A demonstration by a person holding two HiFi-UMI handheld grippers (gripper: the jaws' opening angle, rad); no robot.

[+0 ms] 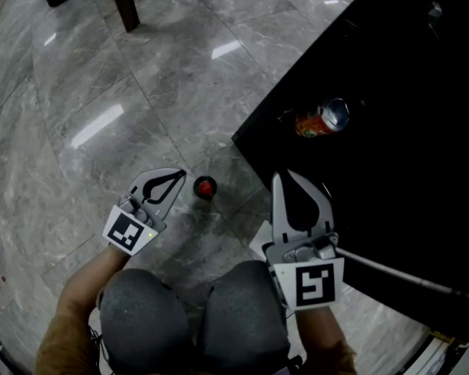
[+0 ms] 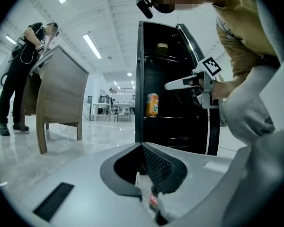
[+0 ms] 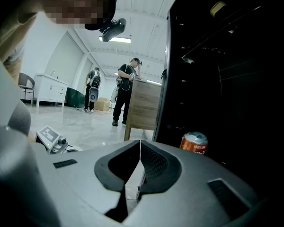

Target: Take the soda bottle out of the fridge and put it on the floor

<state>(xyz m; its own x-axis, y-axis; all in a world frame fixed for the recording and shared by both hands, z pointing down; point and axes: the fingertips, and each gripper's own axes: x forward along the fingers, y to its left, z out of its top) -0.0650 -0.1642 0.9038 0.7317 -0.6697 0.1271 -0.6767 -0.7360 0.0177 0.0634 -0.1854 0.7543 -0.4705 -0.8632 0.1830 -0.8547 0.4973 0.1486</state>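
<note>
Nearest are the person's knees [image 1: 152, 311] in soft grey cloth, crouched low. Just in front of them both tools point forward. The left gripper [image 1: 180, 175] has its two jaws pressed together at the tips and nothing is between them; the dark ribbed pads meet in one line. The right gripper [image 1: 279, 177] is the same: jaws together, empty. Both are of smooth light-grey plastic with a drop-shaped black opening behind the pads.

Between the two tools, just beside the left tips but not touching them, the soda bottle [image 1: 205, 187] stands upright on the floor [image 1: 102, 116]. From above, only its round red cap and a little of the dark body show. The floor is of glossy grey tiles with marble veins, and it mirrors the ceiling lamps.

I judge that the placing step is done, because the bottle is out of the fridge [image 1: 391, 92] and stands free. The next move asks only to draw the left tool back without knocking the narrow bottle over.

Beyond it, the fridge is a black box with its inside open to view, and an orange can [image 1: 322, 119] with a silver top remains on a shelf. Farther off stands a dark wooden table leg [image 1: 125, 2].
</note>
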